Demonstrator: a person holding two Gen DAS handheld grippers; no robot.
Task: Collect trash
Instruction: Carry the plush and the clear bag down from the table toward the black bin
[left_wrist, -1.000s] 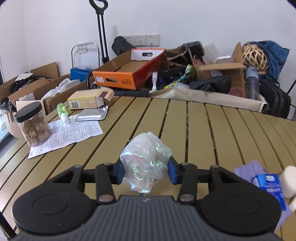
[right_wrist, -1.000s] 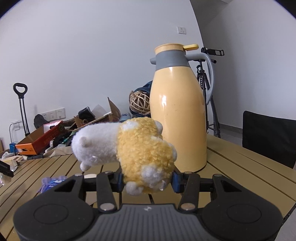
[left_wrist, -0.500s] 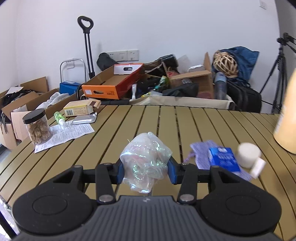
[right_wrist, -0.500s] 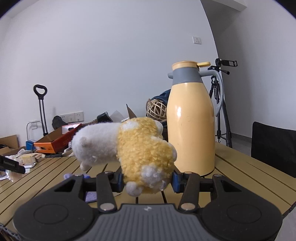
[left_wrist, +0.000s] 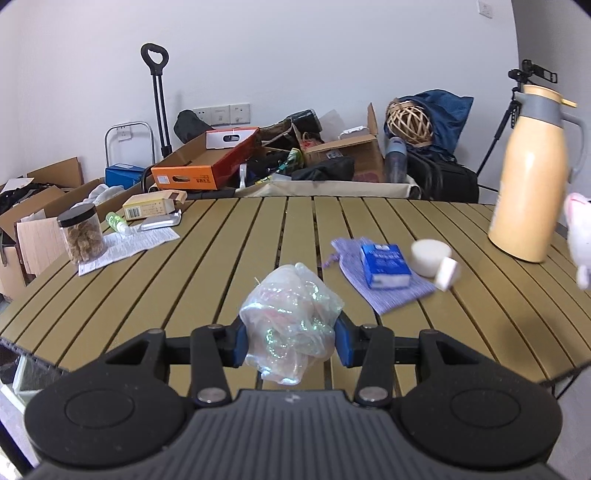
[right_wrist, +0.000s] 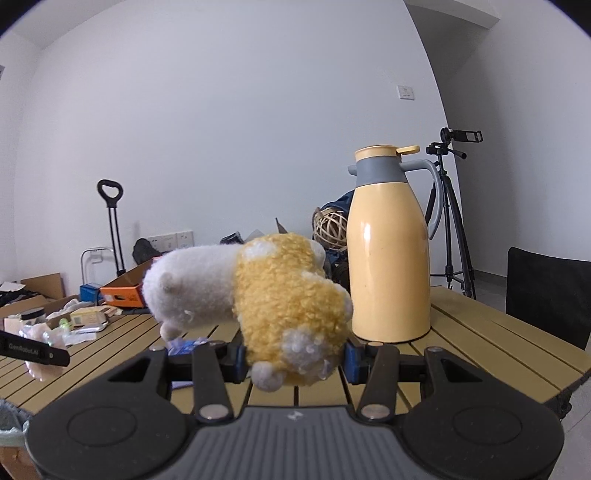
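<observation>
On the slatted table's (left_wrist: 229, 258) left side stand a jar (left_wrist: 80, 238) and papers. Mid-frame, the left gripper (left_wrist: 290, 338) is clamped on a crumpled plastic wrap (left_wrist: 290, 328), held clear of the tabletop; further right, the right gripper (right_wrist: 293, 360) pinches a plush toy (right_wrist: 258, 306) beside the yellow thermos (right_wrist: 389, 258). Carrying is the step in hand; next comes a bin, possibly the green-lined rim low at the left of the right wrist view. Compared with a second ago, both views show more table, and the thermos has entered the left view.
</observation>
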